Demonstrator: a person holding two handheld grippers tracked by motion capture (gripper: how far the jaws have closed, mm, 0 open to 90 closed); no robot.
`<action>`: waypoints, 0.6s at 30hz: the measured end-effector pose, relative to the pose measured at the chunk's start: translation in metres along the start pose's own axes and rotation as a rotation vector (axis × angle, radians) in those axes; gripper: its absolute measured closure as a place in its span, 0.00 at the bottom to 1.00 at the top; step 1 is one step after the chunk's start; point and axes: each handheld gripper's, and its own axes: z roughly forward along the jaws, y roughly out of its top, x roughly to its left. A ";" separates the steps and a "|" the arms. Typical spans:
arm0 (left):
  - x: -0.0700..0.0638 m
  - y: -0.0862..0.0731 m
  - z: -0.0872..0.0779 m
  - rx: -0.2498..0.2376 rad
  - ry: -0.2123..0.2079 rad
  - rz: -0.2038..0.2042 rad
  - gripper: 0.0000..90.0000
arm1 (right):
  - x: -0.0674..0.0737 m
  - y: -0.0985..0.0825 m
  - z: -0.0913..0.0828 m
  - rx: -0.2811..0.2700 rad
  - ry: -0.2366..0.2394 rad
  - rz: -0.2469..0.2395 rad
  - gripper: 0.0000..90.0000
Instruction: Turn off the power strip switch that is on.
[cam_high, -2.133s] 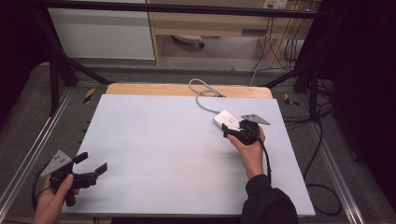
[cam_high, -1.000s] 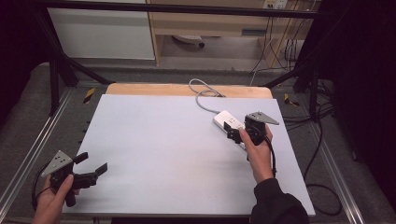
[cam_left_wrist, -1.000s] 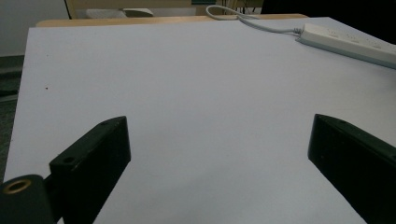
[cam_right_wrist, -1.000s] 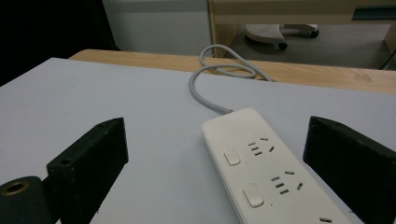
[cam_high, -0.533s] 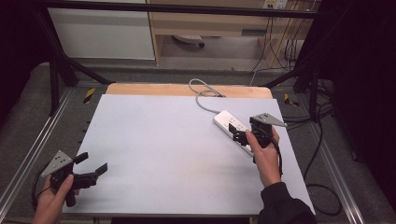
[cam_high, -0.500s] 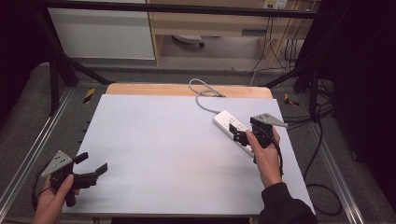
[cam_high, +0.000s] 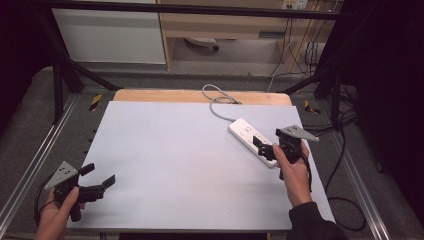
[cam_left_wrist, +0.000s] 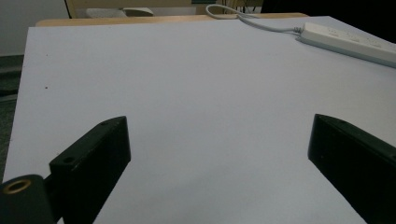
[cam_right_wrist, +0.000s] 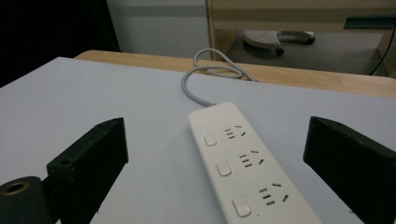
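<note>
A white power strip (cam_high: 251, 140) lies at an angle on the right half of the pale table (cam_high: 175, 160), its grey cable (cam_high: 216, 100) looping off the far edge. My right gripper (cam_high: 262, 147) hovers open over the strip's near end. In the right gripper view the power strip (cam_right_wrist: 243, 163) runs between the two spread jaws, showing three switches and three sockets, with its cable (cam_right_wrist: 205, 77) curling behind. My left gripper (cam_high: 97, 176) is open at the table's near left corner, nothing between its jaws. The left gripper view catches the power strip (cam_left_wrist: 350, 42) far off at the upper right.
A wooden strip (cam_high: 200, 96) borders the table's far edge. Black frame legs (cam_high: 60, 75) and metal rails (cam_high: 30, 165) flank the table. Loose cables (cam_high: 345, 165) hang at the right side. A cabinet (cam_high: 110, 30) stands behind.
My right gripper has drawn back toward the near right along the power strip, uncovering more of it. The left gripper has stayed put.
</note>
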 end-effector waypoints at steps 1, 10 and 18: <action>0.000 0.000 0.000 0.000 0.000 0.000 0.06 | 0.000 -0.001 -0.001 0.000 0.001 0.001 0.07; 0.000 0.000 0.000 0.000 -0.001 0.002 0.06 | -0.007 -0.013 -0.015 -0.014 -0.008 -0.005 0.07; -0.001 0.000 0.000 0.000 -0.003 0.000 0.06 | -0.014 -0.026 -0.029 -0.027 -0.019 -0.012 0.07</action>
